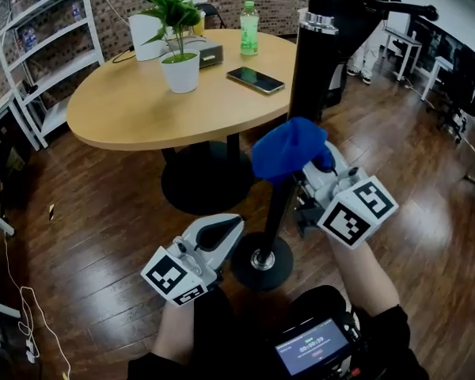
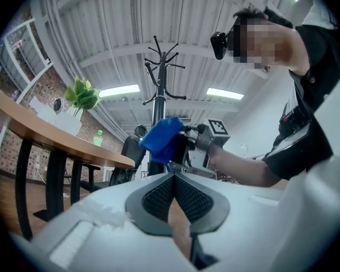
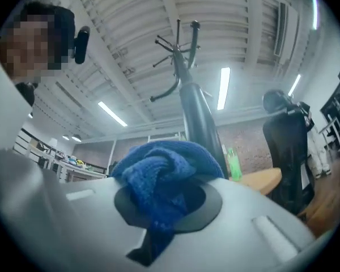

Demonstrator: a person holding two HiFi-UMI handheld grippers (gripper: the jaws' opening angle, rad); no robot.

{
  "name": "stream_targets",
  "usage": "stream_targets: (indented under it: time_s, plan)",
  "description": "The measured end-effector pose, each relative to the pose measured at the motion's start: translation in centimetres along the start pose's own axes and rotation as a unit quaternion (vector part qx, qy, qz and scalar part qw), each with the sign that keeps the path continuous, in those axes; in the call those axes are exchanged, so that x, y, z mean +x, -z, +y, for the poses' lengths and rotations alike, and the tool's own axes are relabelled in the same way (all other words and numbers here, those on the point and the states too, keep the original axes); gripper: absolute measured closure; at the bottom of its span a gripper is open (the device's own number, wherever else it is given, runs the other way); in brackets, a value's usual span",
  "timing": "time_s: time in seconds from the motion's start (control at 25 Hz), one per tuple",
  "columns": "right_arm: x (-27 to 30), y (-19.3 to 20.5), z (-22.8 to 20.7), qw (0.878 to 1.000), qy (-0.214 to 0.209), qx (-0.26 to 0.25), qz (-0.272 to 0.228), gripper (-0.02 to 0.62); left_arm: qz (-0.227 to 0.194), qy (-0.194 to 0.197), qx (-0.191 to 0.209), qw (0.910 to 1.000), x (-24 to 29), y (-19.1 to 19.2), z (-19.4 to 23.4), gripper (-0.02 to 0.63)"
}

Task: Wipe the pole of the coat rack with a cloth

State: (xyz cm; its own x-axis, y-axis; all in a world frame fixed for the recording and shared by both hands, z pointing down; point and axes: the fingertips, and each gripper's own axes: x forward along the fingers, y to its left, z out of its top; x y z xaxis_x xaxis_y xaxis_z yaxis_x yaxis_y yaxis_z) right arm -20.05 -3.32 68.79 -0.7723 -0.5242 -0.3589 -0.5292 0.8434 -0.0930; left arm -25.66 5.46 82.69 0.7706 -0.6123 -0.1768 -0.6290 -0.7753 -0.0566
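Observation:
The black pole of the coat rack [image 1: 301,109] rises from its round base [image 1: 261,261] on the wooden floor; its hooks [image 2: 161,58] show against the ceiling. My right gripper [image 1: 305,172] is shut on a bunched blue cloth [image 1: 289,149], which lies against the pole at mid height. In the right gripper view the cloth [image 3: 158,177] bulges over the jaws, with the pole [image 3: 195,115] just behind. My left gripper [image 1: 222,232] sits low, left of the base, jaws together and holding nothing, its pads [image 2: 158,197] pointing up at the cloth [image 2: 163,137].
A round wooden table [image 1: 134,105] stands behind the pole with a potted plant [image 1: 178,42], a phone [image 1: 255,79] and a green bottle [image 1: 249,28]. White shelving [image 1: 39,54] lines the left wall. A black office chair [image 3: 289,146] stands on the right.

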Motion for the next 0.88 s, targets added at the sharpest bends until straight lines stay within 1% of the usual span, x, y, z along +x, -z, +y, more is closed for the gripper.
stream_targets:
  time_s: [0.12, 0.24, 0.32, 0.4, 0.48, 0.6, 0.68, 0.88]
  plan:
    - [1.3, -6.4, 0.0, 0.999, -0.002, -0.018, -0.044, 0.574, -0.009, -0.006, 0.007, 0.9999, -0.3, -1.2, 0.3, 0.614]
    - [2.3, -11.8, -0.3, 0.996, 0.009, -0.047, -0.08, 0.574, -0.015, -0.008, 0.014, 0.9998, -0.6, -2.3, 0.5, 0.614]
    - [3.0, -14.4, -0.5, 0.994, 0.016, -0.052, -0.099, 0.574, -0.019, -0.009, 0.019, 0.9996, -0.6, -3.0, 0.7, 0.614]
    - [3.2, -15.3, -0.6, 0.992, 0.028, -0.056, -0.105, 0.574, -0.022, -0.009, 0.023, 0.9994, -0.6, -3.7, 0.7, 0.614]
    - [2.7, -14.3, -0.7, 0.993, 0.034, -0.058, -0.101, 0.574, -0.023, -0.009, 0.027, 0.9993, -0.7, -4.0, 0.6, 0.614]
    - [1.3, -10.8, -0.7, 0.994, 0.022, -0.06, -0.089, 0.574, -0.02, -0.006, 0.028, 0.9994, -0.5, -3.6, 0.5, 0.614]
    - [0.2, -7.7, -0.9, 0.996, 0.019, -0.049, -0.077, 0.574, -0.013, -0.005, 0.024, 0.9996, -0.4, -2.9, 0.5, 0.614]
    - [-2.7, 1.2, -1.7, 0.999, 0.031, -0.007, -0.033, 0.574, 0.001, -0.003, 0.015, 0.9999, 0.0, -1.1, 0.3, 0.614]
